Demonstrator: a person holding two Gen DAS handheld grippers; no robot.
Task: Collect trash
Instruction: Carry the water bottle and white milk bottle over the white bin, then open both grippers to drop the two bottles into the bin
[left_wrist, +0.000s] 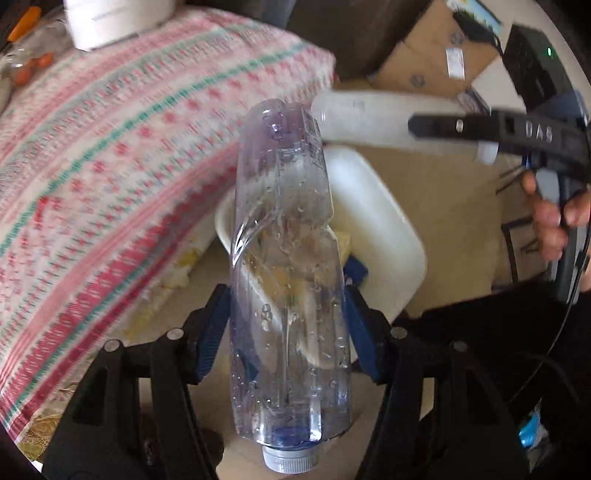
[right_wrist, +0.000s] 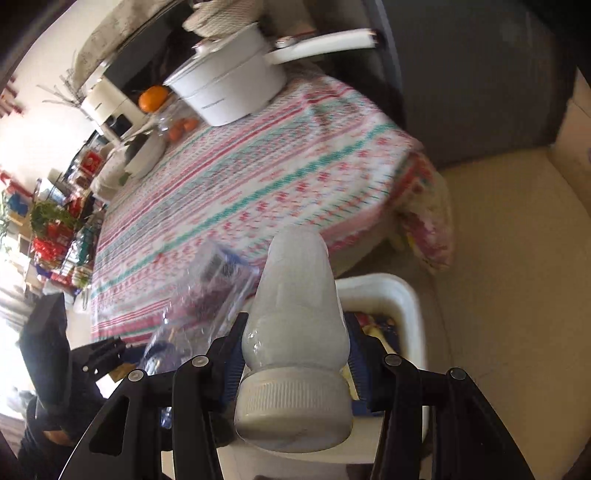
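Observation:
My left gripper (left_wrist: 288, 317) is shut on a clear plastic bottle (left_wrist: 288, 258), cap toward the camera, held above a white bin (left_wrist: 388, 236) on the floor. My right gripper (right_wrist: 295, 350) is shut on a white opaque bottle (right_wrist: 295, 306), its wide ribbed cap toward the camera, held over the same white bin (right_wrist: 399, 291), which holds some colourful trash. The white bottle (left_wrist: 369, 118) and the right gripper (left_wrist: 517, 133) also show at the upper right of the left wrist view. The clear bottle (right_wrist: 207, 291) shows blurred at the left of the right wrist view.
A table with a pink, red and green striped cloth (left_wrist: 110, 147) stands beside the bin. A white saucepan (right_wrist: 229, 85) and oranges (right_wrist: 153, 98) sit at its far end. Cardboard boxes (left_wrist: 436, 55) lie beyond the bin. The floor (right_wrist: 498, 258) is beige.

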